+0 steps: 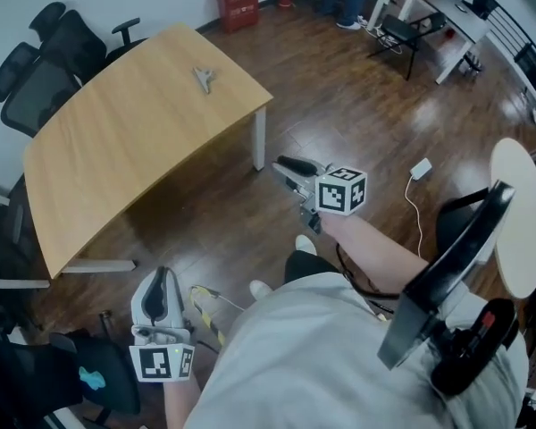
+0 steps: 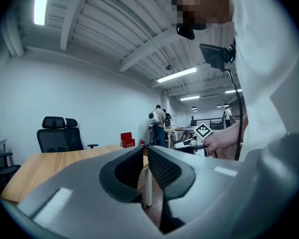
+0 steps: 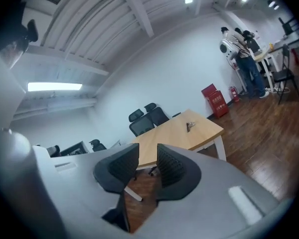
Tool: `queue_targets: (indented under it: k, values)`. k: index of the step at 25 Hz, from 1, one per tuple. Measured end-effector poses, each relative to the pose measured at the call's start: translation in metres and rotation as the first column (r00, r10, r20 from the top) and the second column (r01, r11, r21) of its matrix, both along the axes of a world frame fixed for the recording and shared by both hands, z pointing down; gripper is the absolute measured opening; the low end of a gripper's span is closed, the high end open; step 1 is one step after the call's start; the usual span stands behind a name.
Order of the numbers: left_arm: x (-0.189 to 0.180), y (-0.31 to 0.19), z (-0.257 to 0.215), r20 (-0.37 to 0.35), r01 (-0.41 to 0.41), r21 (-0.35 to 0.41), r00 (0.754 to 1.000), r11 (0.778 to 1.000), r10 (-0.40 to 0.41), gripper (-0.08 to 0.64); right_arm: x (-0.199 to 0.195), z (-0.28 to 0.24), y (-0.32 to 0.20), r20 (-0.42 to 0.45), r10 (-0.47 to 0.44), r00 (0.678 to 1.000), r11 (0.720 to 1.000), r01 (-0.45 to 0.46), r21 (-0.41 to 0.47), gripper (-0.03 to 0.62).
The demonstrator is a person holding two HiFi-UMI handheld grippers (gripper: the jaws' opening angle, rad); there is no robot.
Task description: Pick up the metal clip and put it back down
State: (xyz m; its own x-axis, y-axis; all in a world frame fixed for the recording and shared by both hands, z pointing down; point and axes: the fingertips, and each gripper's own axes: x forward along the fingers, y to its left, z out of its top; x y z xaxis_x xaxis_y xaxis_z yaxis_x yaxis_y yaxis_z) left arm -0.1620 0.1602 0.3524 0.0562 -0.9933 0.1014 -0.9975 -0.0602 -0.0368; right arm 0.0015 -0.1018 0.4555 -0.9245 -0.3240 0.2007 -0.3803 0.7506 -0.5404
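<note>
The metal clip (image 1: 204, 79) lies on the wooden table (image 1: 116, 159), near its far edge and well apart from both grippers. The left gripper (image 1: 163, 277) hangs low beside the person's body, over the dark wood floor (image 1: 357, 114). Its 2 jaws stand almost together with only a thin slit between them, and nothing is in it. The right gripper (image 1: 282, 167) is held out past the table's corner and points toward the table. Its jaws leave a narrow gap and hold nothing. 2 black office chairs (image 1: 37, 70) stand behind the table.
</note>
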Motion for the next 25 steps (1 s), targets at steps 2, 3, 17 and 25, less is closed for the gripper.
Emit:
queue_targets:
  k: [2,3,17,25]
  values:
    - [0.013,0.006,0.004,0.012,-0.017,-0.011,1.000,1.000,0.017,0.020,0.012,-0.010,0.025,-0.023,-0.060,0.998,0.996,0.062,0.060,0.093]
    - [0.020,0.008,0.005,0.015,-0.023,-0.016,1.000,1.000,0.023,0.020,0.019,-0.015,0.037,-0.037,-0.092,0.995,0.991,0.095,0.090,0.060]
    - [0.202,-0.018,0.001,-0.012,-0.115,-0.004,0.993,0.993,0.115,0.020,0.188,-0.059,0.134,-0.181,-0.255,0.950,0.881,0.305,0.362,0.064]
    - [0.314,-0.006,0.008,-0.006,-0.185,-0.030,0.983,0.982,0.185,0.020,0.281,-0.071,0.166,-0.189,-0.238,0.953,0.861,0.298,0.413,0.066]
